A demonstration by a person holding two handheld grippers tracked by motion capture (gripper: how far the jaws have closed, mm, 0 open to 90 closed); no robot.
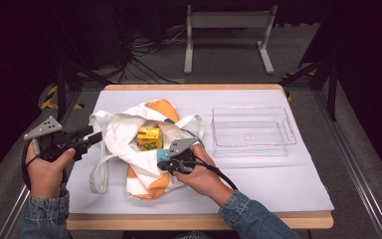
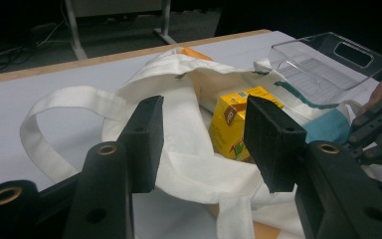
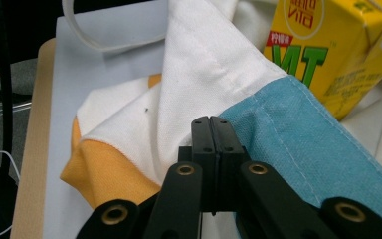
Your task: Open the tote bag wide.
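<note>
A white and orange tote bag (image 1: 124,132) lies open on the white sheet. Inside it stands a yellow drink carton (image 1: 149,135), upright (image 2: 234,124). My right gripper (image 1: 165,163) sits at the bag's near rim. In the right gripper view its jaws (image 3: 211,122) are pressed together where the white cloth (image 3: 199,74) meets a blue panel (image 3: 298,134), with the carton (image 3: 338,55) just beyond. My left gripper (image 1: 97,138) is at the bag's left side. Its jaws (image 2: 204,107) stand apart, and the bag's cloth (image 2: 179,79) shows between them untouched.
A clear plastic bin (image 1: 252,132) with handle cutouts stands empty to the right of the bag (image 2: 328,64). The bag's white strap (image 1: 98,174) loops out over the sheet at the left. The white sheet (image 1: 258,184) covers the wooden table.
</note>
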